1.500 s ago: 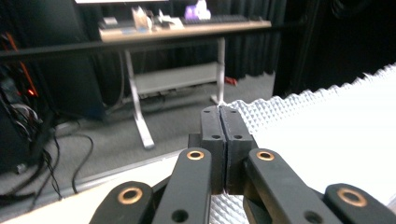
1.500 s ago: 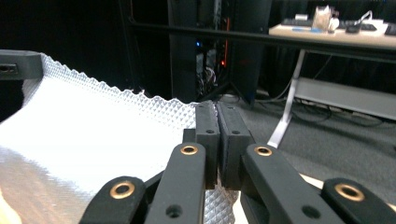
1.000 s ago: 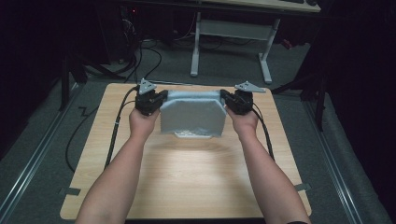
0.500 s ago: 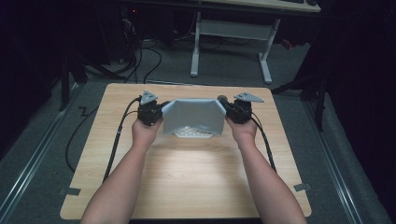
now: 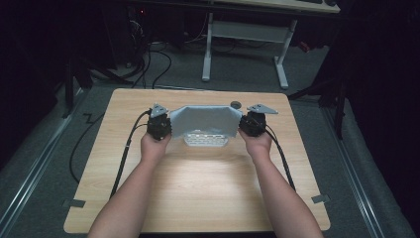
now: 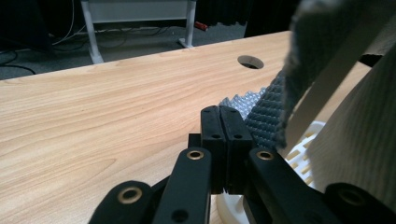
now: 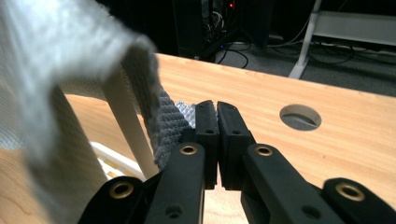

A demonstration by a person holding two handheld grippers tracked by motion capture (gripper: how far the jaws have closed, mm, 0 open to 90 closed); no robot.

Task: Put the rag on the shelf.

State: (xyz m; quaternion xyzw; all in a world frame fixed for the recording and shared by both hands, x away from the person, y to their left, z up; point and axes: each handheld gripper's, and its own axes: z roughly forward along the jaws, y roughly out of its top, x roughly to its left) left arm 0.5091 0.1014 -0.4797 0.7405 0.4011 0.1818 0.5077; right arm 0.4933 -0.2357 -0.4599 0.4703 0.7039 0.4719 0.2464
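A grey waffle-weave cloth [image 5: 205,121] hangs stretched between my two grippers above the far half of the wooden table [image 5: 198,198]. My left gripper [image 5: 166,126] is shut on its left corner and my right gripper [image 5: 245,126] on its right corner. Under the cloth's lower edge sits a white slotted basket [image 5: 205,140]. In the left gripper view the jaws [image 6: 219,109] are pressed together with cloth [image 6: 266,112] bunched just beyond them and draped over a white bar [image 6: 322,93]. The right gripper view has the jaws [image 7: 216,103] shut too, with cloth [image 7: 170,121] at their left.
A round cable hole [image 5: 236,104] lies in the table near its far edge, just behind the cloth. Black cables [image 5: 126,148] trail from the grippers along my forearms. Beyond the table stands a white desk frame [image 5: 245,44] on grey carpet.
Both hands have sunk toward the table with the cloth still stretched between them. The cloth now hangs lower, over the white basket.
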